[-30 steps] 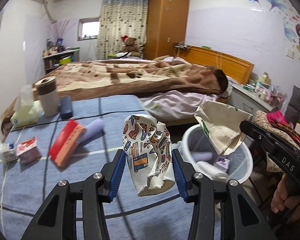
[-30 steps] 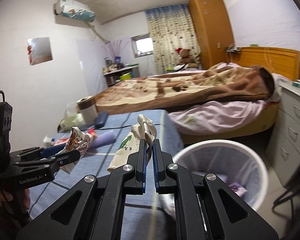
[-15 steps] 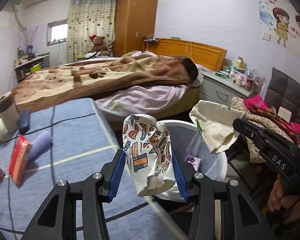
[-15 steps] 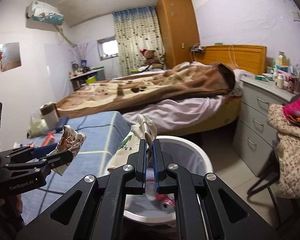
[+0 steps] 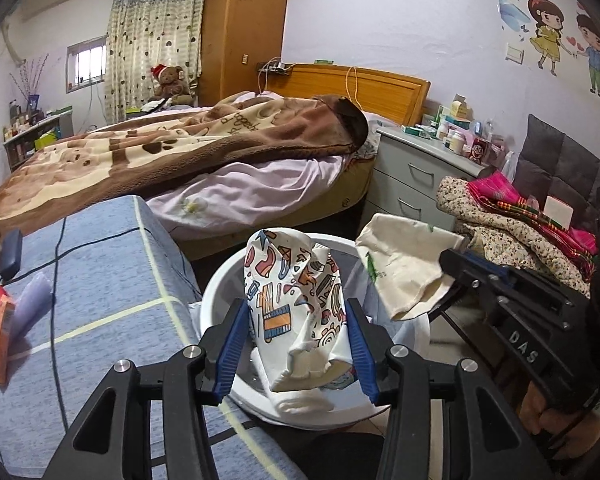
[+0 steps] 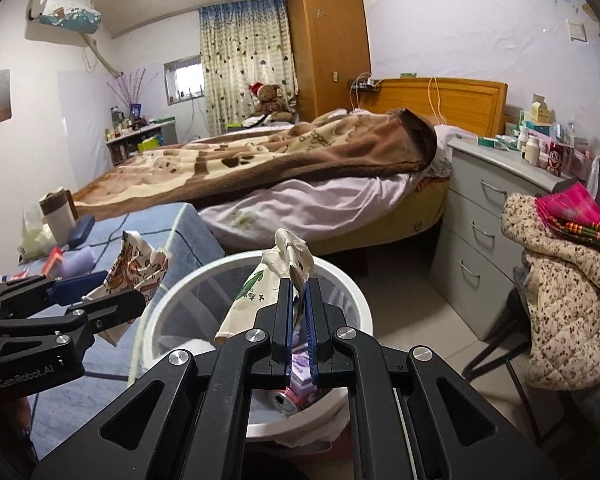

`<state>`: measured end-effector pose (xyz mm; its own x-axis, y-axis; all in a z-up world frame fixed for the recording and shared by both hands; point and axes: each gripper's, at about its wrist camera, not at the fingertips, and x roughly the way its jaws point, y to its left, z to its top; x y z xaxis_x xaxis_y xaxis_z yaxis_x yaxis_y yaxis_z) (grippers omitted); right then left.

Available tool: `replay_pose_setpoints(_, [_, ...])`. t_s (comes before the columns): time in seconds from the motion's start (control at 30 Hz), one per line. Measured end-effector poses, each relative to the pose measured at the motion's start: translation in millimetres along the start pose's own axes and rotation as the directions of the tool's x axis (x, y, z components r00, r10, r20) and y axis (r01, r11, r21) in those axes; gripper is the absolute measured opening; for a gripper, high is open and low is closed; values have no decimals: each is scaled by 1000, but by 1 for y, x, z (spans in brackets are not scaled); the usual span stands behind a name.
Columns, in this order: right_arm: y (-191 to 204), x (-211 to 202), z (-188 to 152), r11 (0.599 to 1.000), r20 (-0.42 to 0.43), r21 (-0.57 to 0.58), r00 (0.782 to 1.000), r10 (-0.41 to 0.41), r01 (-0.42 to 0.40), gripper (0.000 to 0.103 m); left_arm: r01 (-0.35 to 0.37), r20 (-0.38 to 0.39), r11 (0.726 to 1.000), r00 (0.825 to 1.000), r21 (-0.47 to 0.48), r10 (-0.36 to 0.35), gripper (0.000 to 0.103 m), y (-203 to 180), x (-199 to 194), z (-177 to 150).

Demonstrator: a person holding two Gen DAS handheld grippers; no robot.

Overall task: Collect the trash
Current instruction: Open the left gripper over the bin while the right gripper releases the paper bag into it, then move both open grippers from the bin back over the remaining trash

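Two grippers hang over the white bin (image 6: pixel 352 300), each clamped on a piece of trash. The left gripper (image 5: pixel 296 344) pinches a crumpled paper cup (image 5: pixel 296 300) printed with bright doodles between its blue pads, directly above the bin's mouth. The right gripper (image 6: pixel 299 320) has its jaws pressed together on the twisted top of a cream paper bag (image 6: pixel 256 292) with green print, which dangles inside the rim. A drink can (image 6: pixel 282 400) and wrappers lie at the bin's bottom. Left of the bin stands a table with a blue cloth (image 5: pixel 100 272); behind it stand a bed (image 6: pixel 300 160) and a grey dresser (image 6: pixel 484 216).
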<state>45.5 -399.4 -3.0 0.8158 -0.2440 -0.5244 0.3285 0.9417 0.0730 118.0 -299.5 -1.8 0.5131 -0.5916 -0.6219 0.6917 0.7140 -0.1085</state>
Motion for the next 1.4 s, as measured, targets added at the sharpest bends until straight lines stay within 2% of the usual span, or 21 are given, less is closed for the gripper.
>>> replay_pose_setpoints(0.1, [0,3,-2,1000,-11,-8,1000,-10,10,6,9,-7,1000,1000,0,-9,49,-2,3,0])
replay_pose_setpoints(0.23, [2,4,-1,1000,-24,-21,999,-21,21,6,10,2,1000,1000,-13,-10,60,1,3,1])
replay_pose_setpoints(0.37, [2,6,-1,999,-39,-28,999,-31,30,9,1,5,1000,1000,-18,0,61,3,1,0])
replay_pose_setpoints(0.4, [3,6,-1,999,-40,-25,999,-28,27,14,1,7,1000,1000,-18,-1,62,4,0,0])
replay_pose_setpoints(0.47, [4,5,0,999,-36,-25,999,-30,29,33,0,10,1000,1000,-21,0,62,5,-3,0])
replay_pose_setpoints(0.5, [5,4,0,999,-33,-26,999,-30,29,47,0,11,1000,1000,-23,0,62,7,-5,0])
replay_pose_setpoints(0.53, [5,2,0,999,-28,-26,999,-26,26,51,0,12,1000,1000,-26,0,62,8,-6,0])
replay_pose_setpoints(1.03, [20,-5,5,1000,-4,-25,1000,10,-10,51,-41,47,997,998,-66,44,62,31,-38,-6])
replay_pose_setpoints(1.4, [50,-2,7,996,0,-44,997,82,-82,51,-126,86,984,987,-125,138,62,75,-72,-19])
